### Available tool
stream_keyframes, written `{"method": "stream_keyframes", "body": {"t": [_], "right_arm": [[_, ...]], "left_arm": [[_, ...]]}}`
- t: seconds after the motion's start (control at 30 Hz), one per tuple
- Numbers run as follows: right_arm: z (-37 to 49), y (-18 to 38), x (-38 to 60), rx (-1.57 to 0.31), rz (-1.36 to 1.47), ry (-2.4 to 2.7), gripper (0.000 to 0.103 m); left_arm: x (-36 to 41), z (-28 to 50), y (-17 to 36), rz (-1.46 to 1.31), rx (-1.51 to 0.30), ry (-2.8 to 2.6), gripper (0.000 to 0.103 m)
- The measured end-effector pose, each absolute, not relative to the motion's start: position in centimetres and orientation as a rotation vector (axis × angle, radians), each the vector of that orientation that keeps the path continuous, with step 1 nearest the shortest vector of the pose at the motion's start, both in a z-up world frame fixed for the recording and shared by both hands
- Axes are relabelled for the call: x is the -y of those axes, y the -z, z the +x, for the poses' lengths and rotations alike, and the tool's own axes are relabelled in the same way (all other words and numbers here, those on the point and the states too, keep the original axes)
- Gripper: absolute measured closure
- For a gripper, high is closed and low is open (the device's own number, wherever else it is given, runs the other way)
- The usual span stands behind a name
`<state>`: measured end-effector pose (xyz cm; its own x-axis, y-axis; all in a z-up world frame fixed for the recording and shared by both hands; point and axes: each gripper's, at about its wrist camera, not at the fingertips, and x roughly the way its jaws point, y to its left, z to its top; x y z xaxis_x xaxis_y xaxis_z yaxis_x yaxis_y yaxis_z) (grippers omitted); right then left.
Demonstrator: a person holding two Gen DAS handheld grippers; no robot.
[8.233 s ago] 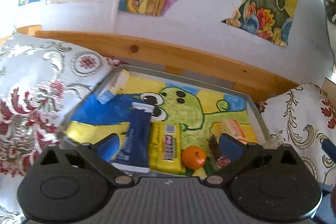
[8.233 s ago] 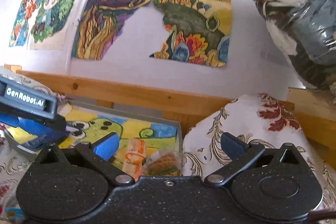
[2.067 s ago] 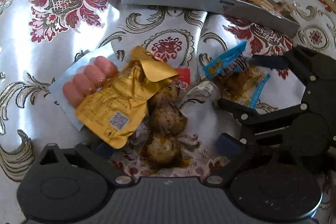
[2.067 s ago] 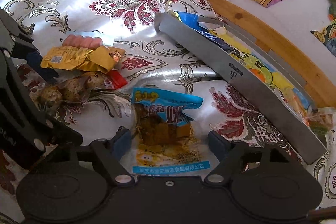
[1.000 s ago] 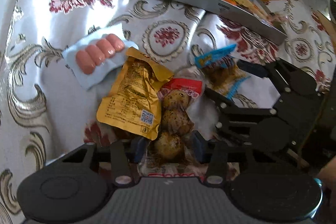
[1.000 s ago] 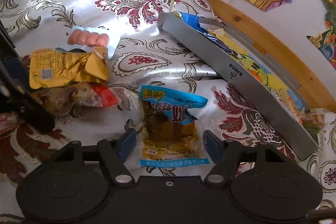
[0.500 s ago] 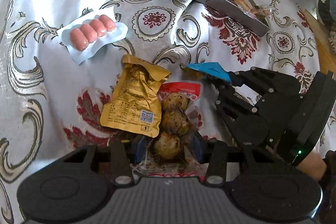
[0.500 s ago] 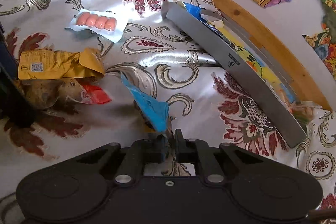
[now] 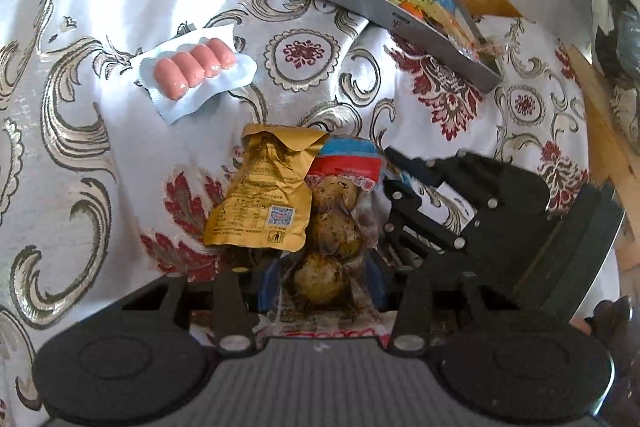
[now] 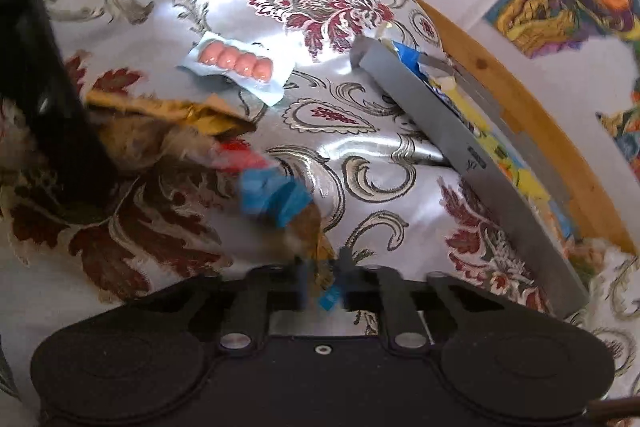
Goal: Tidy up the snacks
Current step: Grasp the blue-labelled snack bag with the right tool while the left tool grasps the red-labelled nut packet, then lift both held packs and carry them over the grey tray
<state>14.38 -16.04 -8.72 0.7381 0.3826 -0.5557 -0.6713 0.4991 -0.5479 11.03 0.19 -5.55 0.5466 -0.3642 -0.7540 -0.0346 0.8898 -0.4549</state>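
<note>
My left gripper point(image 9: 320, 281) is shut on a clear pack of brown round snacks point(image 9: 330, 223) with a red label. A gold packet point(image 9: 262, 199) lies partly over that pack, and whether it is gripped too I cannot tell. Blurred in the right wrist view, a blue-topped snack packet point(image 10: 276, 197) hangs lifted with my right gripper point(image 10: 322, 283) shut on its lower end. A sausage pack point(image 9: 196, 69) point(image 10: 236, 61) lies flat on the cloth further out. The grey tray point(image 9: 360, 1) point(image 10: 440, 131), its bottom a colourful drawing, holds several snacks.
A silver cloth with red flowers point(image 9: 80, 131) covers the uneven surface. Behind the tray run a wooden rail point(image 10: 520, 111) and a white wall with drawings. The right gripper's black body point(image 9: 500, 211) is close beside my left one. A dark bundle point(image 9: 620, 19) sits at far right.
The left gripper shut on the brown snack pack and the right one on the blue packet. Both have since risen from the cloth, and the blue packet now hangs in the air.
</note>
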Motion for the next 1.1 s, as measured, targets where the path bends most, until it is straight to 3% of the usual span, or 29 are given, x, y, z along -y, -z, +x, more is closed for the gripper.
{"method": "stream_keyframes", "body": {"t": [0.57,1.1], "right_arm": [[14.5,5.9,17.2,-0.272,-0.797,-0.529,0.101],[18.8,1.4,19.9,-0.244,-0.465,-0.388,0.101]], "left_arm": [[-0.4,11.0,3.5,-0.532,-0.84,0.247,0.057],[0.8,17.1,-0.2,-0.41,-0.73,0.065,0.057]]}}
